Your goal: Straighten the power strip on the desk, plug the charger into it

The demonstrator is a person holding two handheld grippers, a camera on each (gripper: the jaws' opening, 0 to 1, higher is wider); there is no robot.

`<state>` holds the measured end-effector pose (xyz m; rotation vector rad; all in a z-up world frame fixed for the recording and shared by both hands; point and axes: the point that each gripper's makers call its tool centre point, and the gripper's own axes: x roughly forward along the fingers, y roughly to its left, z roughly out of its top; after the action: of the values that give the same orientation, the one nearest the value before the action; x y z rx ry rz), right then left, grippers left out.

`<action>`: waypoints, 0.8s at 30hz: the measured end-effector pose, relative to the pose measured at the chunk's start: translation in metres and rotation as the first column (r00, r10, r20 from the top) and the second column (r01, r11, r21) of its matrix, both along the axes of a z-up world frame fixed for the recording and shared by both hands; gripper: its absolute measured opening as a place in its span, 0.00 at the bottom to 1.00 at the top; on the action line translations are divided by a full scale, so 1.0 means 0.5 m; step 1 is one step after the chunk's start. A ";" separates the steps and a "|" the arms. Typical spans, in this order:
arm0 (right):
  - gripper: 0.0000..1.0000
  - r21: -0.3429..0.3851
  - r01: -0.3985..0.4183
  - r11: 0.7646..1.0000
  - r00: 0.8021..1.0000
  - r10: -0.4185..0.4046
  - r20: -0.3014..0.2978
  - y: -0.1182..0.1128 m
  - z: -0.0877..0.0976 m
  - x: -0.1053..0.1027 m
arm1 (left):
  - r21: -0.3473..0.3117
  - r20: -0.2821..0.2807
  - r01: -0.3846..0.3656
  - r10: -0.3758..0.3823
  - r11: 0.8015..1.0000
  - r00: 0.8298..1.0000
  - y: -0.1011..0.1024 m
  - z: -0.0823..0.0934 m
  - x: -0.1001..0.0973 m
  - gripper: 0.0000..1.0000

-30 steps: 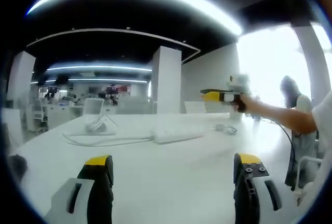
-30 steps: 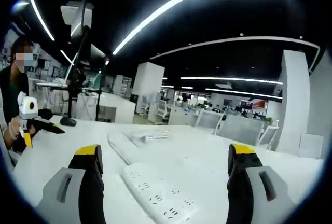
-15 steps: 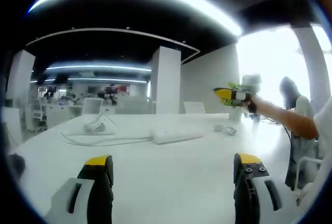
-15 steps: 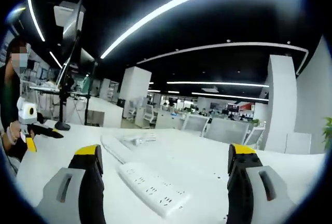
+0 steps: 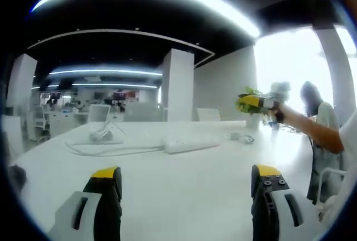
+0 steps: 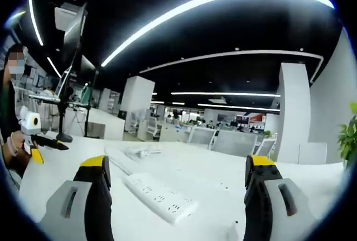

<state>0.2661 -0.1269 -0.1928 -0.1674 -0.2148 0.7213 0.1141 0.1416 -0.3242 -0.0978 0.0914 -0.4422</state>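
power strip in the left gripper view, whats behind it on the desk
Behind the power strip, to its left, a white cable trails across the desk to a loose white bundle. What that bundle is cannot be told: too blurred.

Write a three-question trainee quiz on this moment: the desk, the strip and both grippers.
1. True or false: the long white plastic power strip lies flat on the white desk.
2. What does the left gripper hold? A) a cable B) a charger C) nothing
3. Complete: the right gripper has its jaws ____.

Key: 1 true. 2 C. 3 open, with the strip lying on the desk between them.
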 end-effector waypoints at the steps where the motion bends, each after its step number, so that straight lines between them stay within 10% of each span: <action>1: 1.00 0.002 0.007 1.000 1.000 -0.007 -0.001 -0.004 0.000 -0.002 | 0.000 -0.001 0.000 0.000 1.000 1.000 0.000 0.000 0.000 0.99; 24: 1.00 0.026 0.067 0.997 0.998 -0.067 -0.022 -0.048 -0.039 -0.084 | 0.003 -0.006 0.003 -0.003 1.000 1.000 0.003 -0.004 0.006 0.99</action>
<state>0.2239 -0.1510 -0.2125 -0.1414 -0.1979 0.6531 0.1171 0.1432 -0.3260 -0.0962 0.0985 -0.4449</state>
